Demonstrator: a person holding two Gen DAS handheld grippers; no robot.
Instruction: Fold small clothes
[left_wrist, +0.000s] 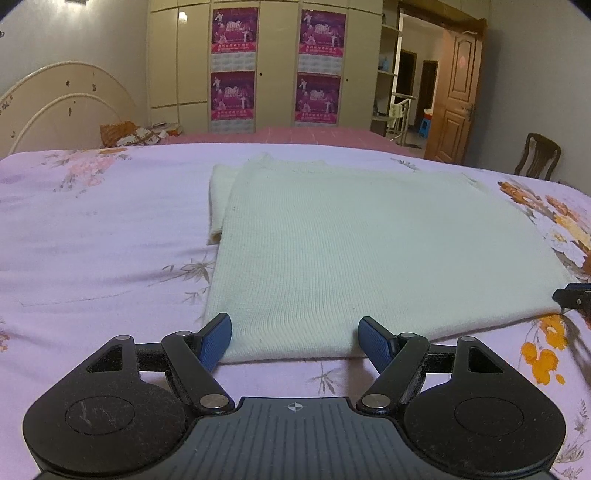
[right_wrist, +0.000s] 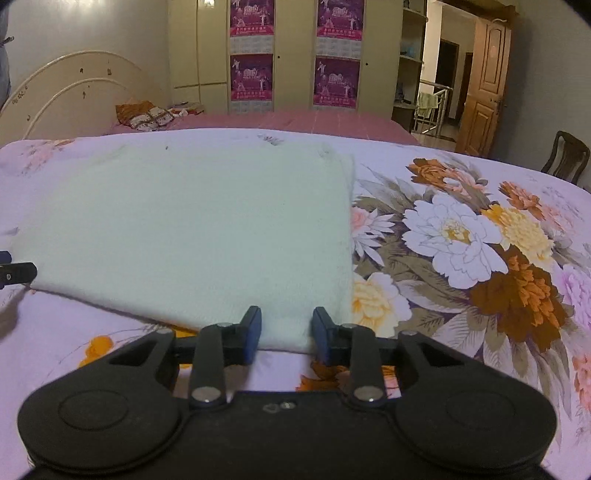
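A pale cream knit garment (left_wrist: 351, 251) lies flat on the floral bedsheet (left_wrist: 92, 240), with a sleeve folded out past its far left edge. My left gripper (left_wrist: 295, 338) stands open at the garment's near left corner, its blue pads (left_wrist: 218, 339) wide apart on either side of the hem. In the right wrist view the same garment (right_wrist: 192, 229) fills the left half. My right gripper (right_wrist: 287, 332) is narrowly open over the near right corner, and the cloth lies flat and unpinched between the pads (right_wrist: 253, 330). Each gripper's tip shows at the edge of the other's view.
The sheet's big printed flowers (right_wrist: 461, 240) spread to the right of the garment. Behind the bed are a curved headboard (left_wrist: 62, 107), a patterned pillow (left_wrist: 129, 134), a wardrobe with posters (left_wrist: 277, 66), a wooden door (left_wrist: 456, 92) and a chair (left_wrist: 537, 155).
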